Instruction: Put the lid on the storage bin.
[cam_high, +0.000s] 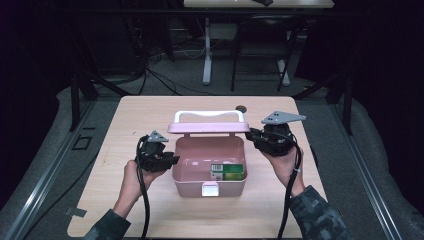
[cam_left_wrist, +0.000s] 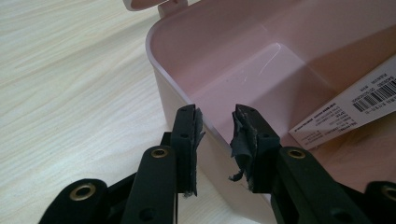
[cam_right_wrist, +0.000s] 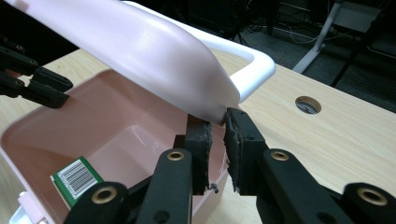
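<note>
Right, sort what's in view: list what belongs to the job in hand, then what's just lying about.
In the job:
- pink box
- its lid, pinched by the right gripper
- green carton inside
- left gripper, jaws astride the box's wall

Lying about:
- table with its cable hole
- desk legs behind

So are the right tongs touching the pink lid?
Touching. In the right gripper view, the right tongs pinch the edge of the raised pink lid, with both pads against its rim.
</note>
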